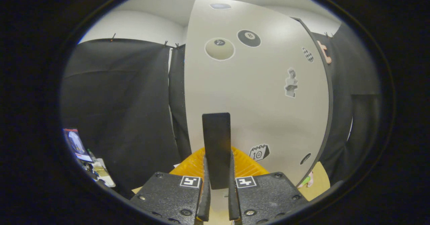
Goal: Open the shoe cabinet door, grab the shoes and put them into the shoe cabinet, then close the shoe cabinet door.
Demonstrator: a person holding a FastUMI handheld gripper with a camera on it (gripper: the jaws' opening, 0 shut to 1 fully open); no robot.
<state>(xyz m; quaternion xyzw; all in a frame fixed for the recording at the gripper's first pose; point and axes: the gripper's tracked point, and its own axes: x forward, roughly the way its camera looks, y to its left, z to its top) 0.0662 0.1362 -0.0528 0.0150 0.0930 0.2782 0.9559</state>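
The shoe cabinet door (255, 97) is a pale panel with several stickers, standing just ahead of my fingers and taking up most of what lies in front. A flat black handle (216, 141) sticks out from it and runs down between my fingers. My gripper (217, 198) is shut on this handle, one finger pressing on each side. The door's dark edge (327, 94) shows on its right. A ribbed orange object (248, 166) lies low behind the handle, partly hidden by my fingers.
Black cloth walls (117, 110) hang to the left and right of the door. Some cluttered small items (85, 156) lie low on the left. A tan surface (320, 181) with a small green and pink thing (306, 181) shows below the door's right corner.
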